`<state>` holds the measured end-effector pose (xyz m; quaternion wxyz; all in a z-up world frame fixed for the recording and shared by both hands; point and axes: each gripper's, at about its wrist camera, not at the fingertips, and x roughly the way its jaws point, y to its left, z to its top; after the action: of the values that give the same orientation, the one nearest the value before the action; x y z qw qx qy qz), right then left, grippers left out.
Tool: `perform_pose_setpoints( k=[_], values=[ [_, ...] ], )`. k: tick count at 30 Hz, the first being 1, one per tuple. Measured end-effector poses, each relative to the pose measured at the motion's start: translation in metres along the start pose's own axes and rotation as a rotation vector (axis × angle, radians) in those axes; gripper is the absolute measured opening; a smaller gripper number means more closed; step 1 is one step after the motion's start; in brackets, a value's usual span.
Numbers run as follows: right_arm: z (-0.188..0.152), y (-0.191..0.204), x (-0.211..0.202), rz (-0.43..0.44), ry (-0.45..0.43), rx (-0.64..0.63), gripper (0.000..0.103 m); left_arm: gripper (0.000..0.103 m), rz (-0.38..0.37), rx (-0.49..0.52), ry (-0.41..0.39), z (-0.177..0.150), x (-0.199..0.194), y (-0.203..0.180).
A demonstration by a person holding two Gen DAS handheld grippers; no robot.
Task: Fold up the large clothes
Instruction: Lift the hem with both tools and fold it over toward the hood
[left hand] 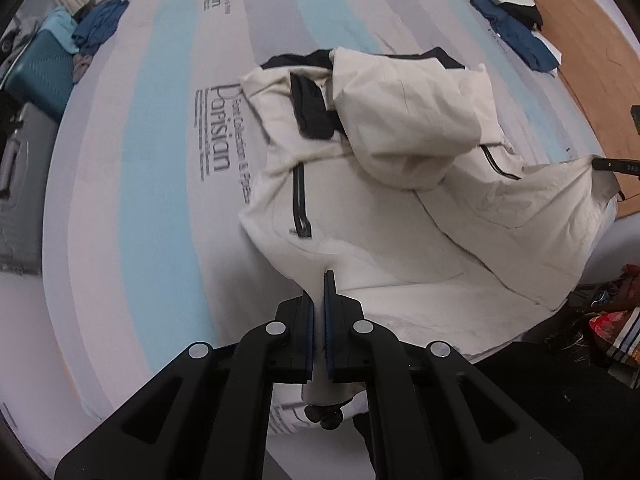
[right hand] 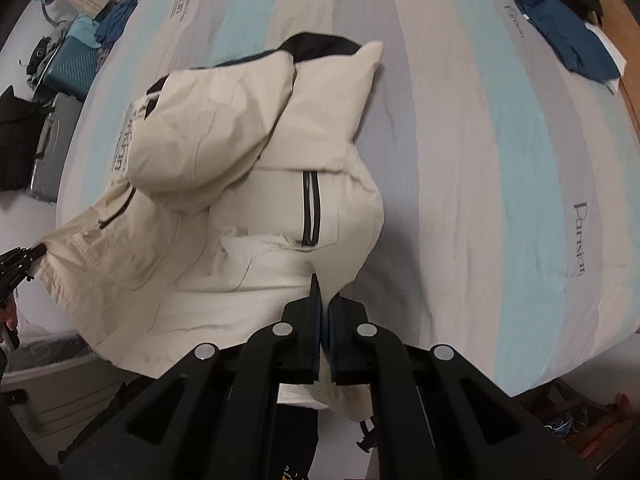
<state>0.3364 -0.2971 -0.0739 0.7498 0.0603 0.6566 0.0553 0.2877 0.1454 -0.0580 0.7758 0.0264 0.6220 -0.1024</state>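
The jacket [left hand: 400, 208] lies on the bed [left hand: 160, 160], spread straight ahead of both tools, collar end far and hem end near. Its long axis runs away from the tools, from the hem at their fingertips toward the black collar at the far end.

The left tool [left hand: 320, 296] is pressed together on a fold of cream hem cloth, which passes between its pads and hangs out below them. The right tool [right hand: 324, 300] is likewise pinched on the hem, cloth trailing down under its fingers. In the left view the right tool's dark tip shows at the far right, holding the opposite hem corner; in the right view the left tool shows at the far left edge the same way. So each tool holds one end of the near edge, and the hem is stretched between them, lifted slightly off the bed.

Both sleeves look already folded across the chest, beyond the tools. I judge the coming move to be a carry forward along that long axis, hem toward collar, with both tools equally near.
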Motion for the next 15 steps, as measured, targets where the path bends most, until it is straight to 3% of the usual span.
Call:
perform_pose_setpoints(
  k=[7,15],
  values=[
    [0.037,-0.005,-0.012,-0.014,-0.062,0.047,0.001,0.002,-0.024,-0.009,-0.038,0.052,-0.003,0.025],
    [0.079,-0.008,-0.021,-0.053,-0.124,0.064,0.001,0.002,0.013,0.033,-0.085,0.116,0.007,0.043]
  ],
)
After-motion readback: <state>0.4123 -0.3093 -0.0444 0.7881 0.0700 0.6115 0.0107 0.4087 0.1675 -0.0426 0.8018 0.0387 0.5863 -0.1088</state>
